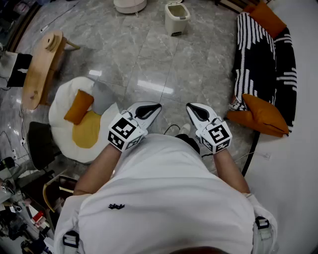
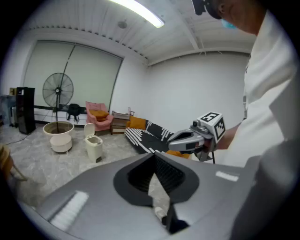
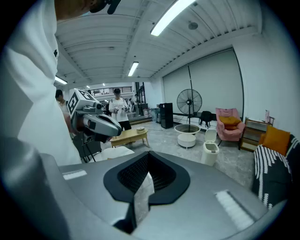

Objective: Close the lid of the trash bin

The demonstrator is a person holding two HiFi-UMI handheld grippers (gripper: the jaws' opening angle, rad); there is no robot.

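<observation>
The trash bin point(image 1: 177, 19) stands on the grey marble floor point(image 1: 149, 59) far ahead of you, well apart from both grippers. It is a small cream bin, and its lid point(image 2: 89, 130) is tipped up at the back, so the mouth is open. In the head view a round white tub point(image 1: 130, 5) sits near it on the left. From the left gripper view the same tub is just beside the bin, with a pedestal fan point(image 2: 57, 91) and a pink armchair point(image 2: 98, 117) behind them by the far wall.

You hold your left gripper point(image 1: 151, 108) close in front of your body, pointing forward. Its jaws are closed tip to tip with nothing between them; only a thin wedge of floor shows through behind the tips. Your right gripper point(image 1: 195, 110) is level with it, a little way to the side and not touching it. Its jaws are likewise pressed together and empty.

On your right a black-and-white striped sofa point(image 1: 263, 59) runs along the wall with an orange cushion point(image 1: 266, 115) at its near end. On your left lies a round white floor seat point(image 1: 62, 106) carrying a yellow pad and a smaller orange cushion, and beyond it stands a low wooden table point(image 1: 39, 64). The right gripper view shows other people standing far back in the room.
</observation>
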